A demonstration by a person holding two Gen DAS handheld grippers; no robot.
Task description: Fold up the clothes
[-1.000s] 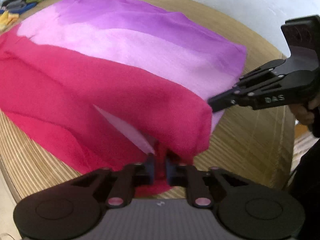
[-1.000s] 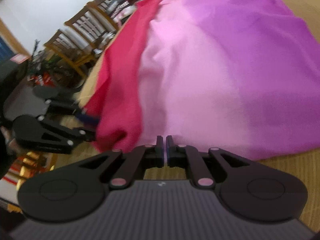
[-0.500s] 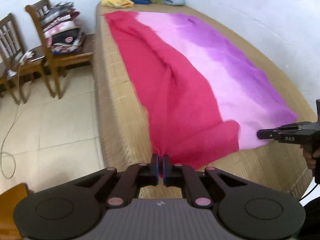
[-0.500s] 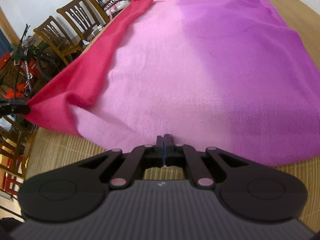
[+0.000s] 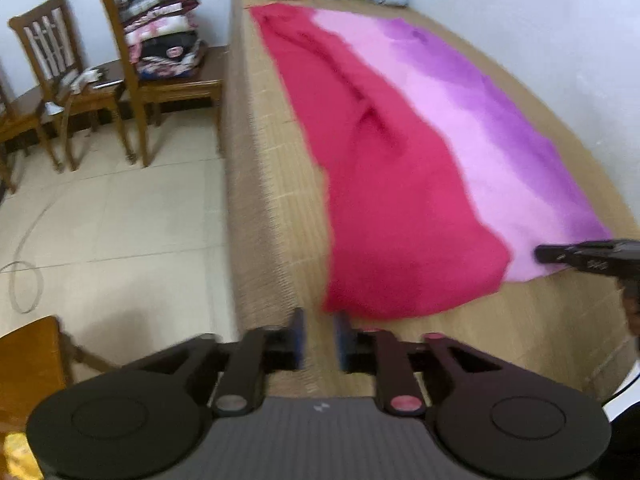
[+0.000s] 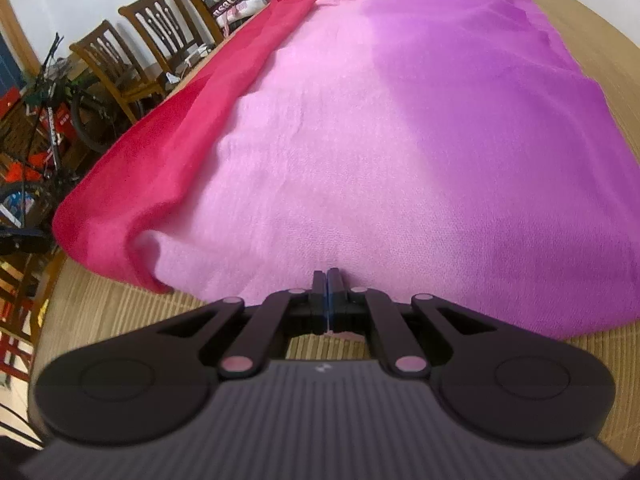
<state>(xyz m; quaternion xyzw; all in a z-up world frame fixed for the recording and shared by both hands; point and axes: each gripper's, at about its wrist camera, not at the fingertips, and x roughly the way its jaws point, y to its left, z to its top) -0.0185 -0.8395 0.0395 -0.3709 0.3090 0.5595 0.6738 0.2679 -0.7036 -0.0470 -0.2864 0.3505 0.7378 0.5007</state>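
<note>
The left tool (image 5: pixel 319 338) is opening, nothing between its fingers, just off the red near corner of the cloth (image 5: pixel 404 184). The right tool (image 6: pixel 327 292) is pressed together, pinching the cloth's pink near edge. The cloth (red, pink, then purple) lies spread flat along the bed (image 5: pixel 264 184). Chairs (image 5: pixel 132 60) beside the bed hold stacked clothes (image 5: pixel 164 46).

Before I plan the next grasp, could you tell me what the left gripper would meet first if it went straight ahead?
Probably the red near edge of the cloth, just ahead of the opening, empty left gripper; depth is unclear.
</note>
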